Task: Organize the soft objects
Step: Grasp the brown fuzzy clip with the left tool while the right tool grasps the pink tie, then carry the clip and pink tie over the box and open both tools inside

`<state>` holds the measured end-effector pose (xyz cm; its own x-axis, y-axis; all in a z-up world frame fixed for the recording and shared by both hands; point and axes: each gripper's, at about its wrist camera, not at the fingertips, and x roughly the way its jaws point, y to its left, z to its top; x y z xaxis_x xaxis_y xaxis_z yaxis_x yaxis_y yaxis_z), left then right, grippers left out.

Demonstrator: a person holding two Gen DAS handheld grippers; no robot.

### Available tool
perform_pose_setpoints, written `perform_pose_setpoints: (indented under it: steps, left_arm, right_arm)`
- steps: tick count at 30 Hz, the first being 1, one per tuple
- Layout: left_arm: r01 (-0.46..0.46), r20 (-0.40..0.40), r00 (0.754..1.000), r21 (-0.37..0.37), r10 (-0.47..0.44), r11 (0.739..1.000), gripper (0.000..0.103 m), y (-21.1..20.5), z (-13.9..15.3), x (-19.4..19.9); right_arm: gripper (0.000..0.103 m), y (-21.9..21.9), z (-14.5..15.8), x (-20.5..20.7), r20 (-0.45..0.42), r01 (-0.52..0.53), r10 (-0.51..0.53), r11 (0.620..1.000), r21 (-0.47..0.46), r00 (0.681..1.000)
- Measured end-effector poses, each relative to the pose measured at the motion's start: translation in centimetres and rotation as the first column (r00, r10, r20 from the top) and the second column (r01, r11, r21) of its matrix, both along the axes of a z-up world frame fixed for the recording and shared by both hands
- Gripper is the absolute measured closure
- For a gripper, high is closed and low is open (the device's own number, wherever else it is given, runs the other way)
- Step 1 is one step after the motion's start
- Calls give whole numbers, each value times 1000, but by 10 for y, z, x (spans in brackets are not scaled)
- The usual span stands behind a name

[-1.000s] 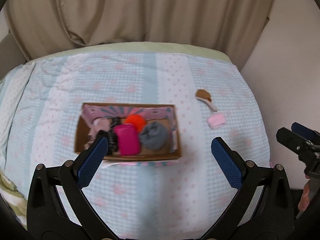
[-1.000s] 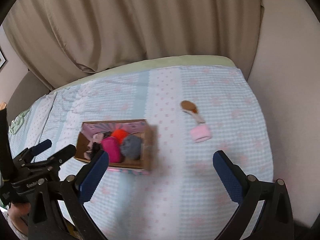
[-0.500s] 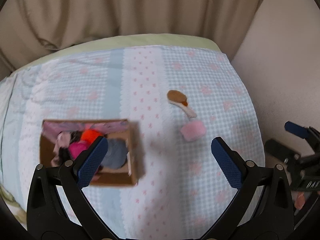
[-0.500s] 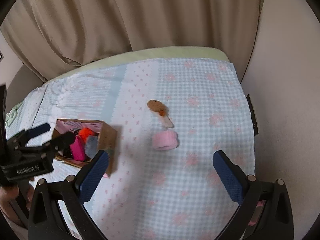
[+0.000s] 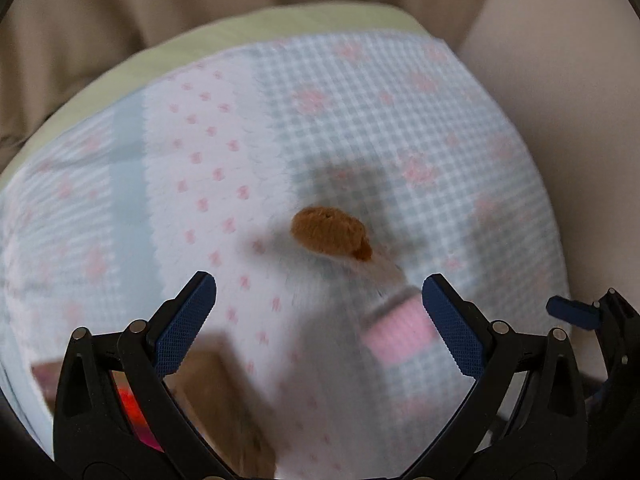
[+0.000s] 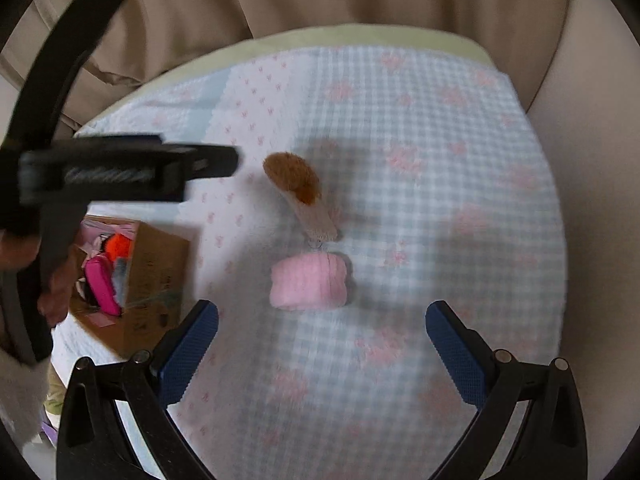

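A pink knitted roll (image 6: 308, 286) and a brown-capped, beige-stemmed plush piece (image 6: 298, 190) lie apart from each other near the middle of the bedspread (image 6: 460, 160), two loose items in all. One cardboard box (image 6: 154, 280) near the left edge holds what look like several more. The right gripper (image 6: 322, 342) and left gripper (image 5: 320, 318) both gape wide, empty. Open quilt stretches rightward.

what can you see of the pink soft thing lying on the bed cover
The pink soft thing is a short, plump roll of fuzzy, plush-looking fabric with a dark seam line across it. It lies on its side on the checked bed cover, just below the end of the brown-tipped plush stick, outside the cardboard box. No gripper touches it.
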<state>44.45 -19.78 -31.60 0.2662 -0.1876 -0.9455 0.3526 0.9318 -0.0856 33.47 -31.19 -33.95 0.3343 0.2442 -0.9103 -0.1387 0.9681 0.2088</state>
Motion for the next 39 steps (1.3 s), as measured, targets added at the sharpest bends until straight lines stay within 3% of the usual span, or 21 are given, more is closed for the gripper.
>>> perform_pose_setpoints:
  steps: [5,12,13,14,15,18,27,39]
  left_arm:
    - [68,-39,997,10,-67,998,4,-17,-57,31]
    - [149,-57,987,25,-148,988,20,-33,-108,47]
    - [154,-56,987,9,-153,988,25,-33,-111,47]
    - [159,-53,986,-4,-159,987,35,-34,-113,48]
    - [167,-51,984,-18,-168,986,38,-35,-114,47]
    - [196,-33,980,-12,-197,980,45,-41,-115,44]
    - [177,3,984,-9,-177,984,53,-37,-102,44]
    - [105,69,992,-5,-105,994,53,-9,-45,26]
  right_arm:
    - [0,8,-48,20,-11,7,-7,1000,22,1000]
    - [1,23,-94,34,3,-12,12,1000,18,1000]
    - [3,23,-97,34,5,-15,14,1000,16,1000]
    - [12,24,-102,35,4,-21,21,1000,18,1000]
    - [24,25,-106,35,-2,-30,30,999,22,1000]
    - [43,31,-112,33,-9,-57,57,998,33,998]
    - [74,28,-99,31,33,-64,63,997,36,997]
    - [76,18,-42,8,107,-47,41,998,53,993]
